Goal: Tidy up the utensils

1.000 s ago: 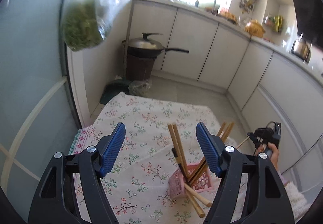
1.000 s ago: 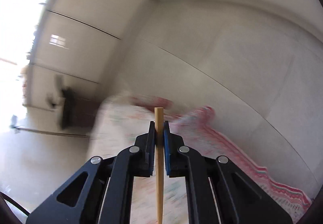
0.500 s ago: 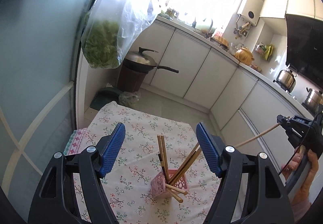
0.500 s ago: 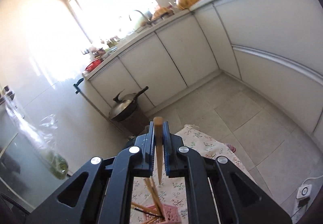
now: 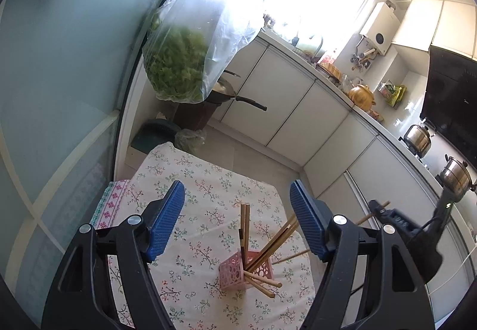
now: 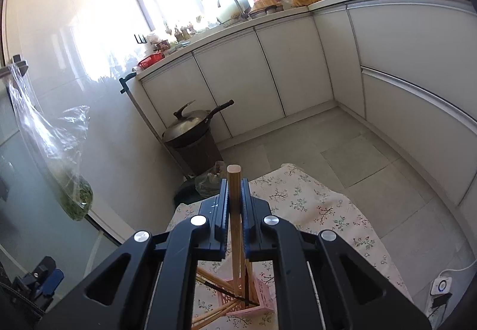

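A small pink lattice basket (image 5: 235,270) stands on the floral tablecloth (image 5: 193,181) and holds several wooden chopsticks (image 5: 246,225) that lean out at angles. My left gripper (image 5: 237,221) is open and empty, high above the basket. My right gripper (image 6: 234,208) is shut on one wooden chopstick (image 6: 235,216), held upright, its lower end down in the basket (image 6: 262,300). The right gripper also shows in the left wrist view (image 5: 384,213), at the right of the table.
A plastic bag of greens (image 5: 179,74) hangs by the glass door at the left. A lidded wok (image 6: 187,124) sits on a dark bin beyond the table. White cabinets (image 6: 268,68) and pots line the counter. A white socket (image 6: 441,288) lies on the floor.
My right gripper has swung round over the table and lowered the chopstick's end into the basket. My left gripper has risen and tilted up, still open.
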`<state>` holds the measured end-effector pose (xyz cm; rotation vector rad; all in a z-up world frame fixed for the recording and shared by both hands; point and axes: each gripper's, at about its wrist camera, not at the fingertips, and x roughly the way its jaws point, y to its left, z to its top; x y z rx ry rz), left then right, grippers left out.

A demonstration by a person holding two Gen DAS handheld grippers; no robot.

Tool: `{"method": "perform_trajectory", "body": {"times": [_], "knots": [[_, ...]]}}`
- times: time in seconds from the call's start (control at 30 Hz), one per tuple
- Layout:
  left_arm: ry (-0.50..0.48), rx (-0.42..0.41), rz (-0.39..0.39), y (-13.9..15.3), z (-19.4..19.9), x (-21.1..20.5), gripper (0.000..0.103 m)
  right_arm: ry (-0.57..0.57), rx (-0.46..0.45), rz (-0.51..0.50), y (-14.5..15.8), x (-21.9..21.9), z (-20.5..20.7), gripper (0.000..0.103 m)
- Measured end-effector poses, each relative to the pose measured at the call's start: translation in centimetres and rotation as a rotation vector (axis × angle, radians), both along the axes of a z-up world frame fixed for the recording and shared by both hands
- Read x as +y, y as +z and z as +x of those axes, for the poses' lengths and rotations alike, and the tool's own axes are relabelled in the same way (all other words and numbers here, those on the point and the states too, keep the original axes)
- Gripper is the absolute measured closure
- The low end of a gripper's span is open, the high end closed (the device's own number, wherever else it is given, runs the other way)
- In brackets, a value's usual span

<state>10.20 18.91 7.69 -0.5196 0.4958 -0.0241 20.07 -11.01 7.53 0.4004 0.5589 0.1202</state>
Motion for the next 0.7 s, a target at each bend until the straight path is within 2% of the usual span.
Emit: {"method": "perform_trajectory", "body": {"times": [0.13, 0.23, 0.33, 0.4, 0.6, 0.7], "knots": [[-0.001, -0.007, 0.015, 0.1, -0.2, -0.3, 0.03, 0.052, 0.061, 0.027, -3.3, 1.1, 0.5, 0.085], [-0.005, -0.014, 0.043, 0.3, -0.4, -1.1, 0.03, 0.031, 0.053, 0.031, -3.3, 0.7, -0.5, 0.084], [-0.022, -0.021, 0.078, 0.6, -0.5, -2.2, 0.03, 0.005, 0.046, -0.018, -2.5, 0.4, -1.8, 0.08], [-0.032, -0.028, 0.119, 0.7, -0.7, -3.5, 0.028, -0.011, 0.037, -0.058, -2.1, 0.2, -2.8, 0.065], [-0.044, -0.064, 0.294, 0.9, -1.9, -8.0, 0.023, -0.039, 0.023, -0.15, -1.8, 0.2, -6.0, 0.06], [-0.043, -0.077, 0.34, 0.6, -2.4, -9.5, 0.017, -0.049, 0.019, -0.176, -1.6, 0.1, -7.3, 0.047]]}}
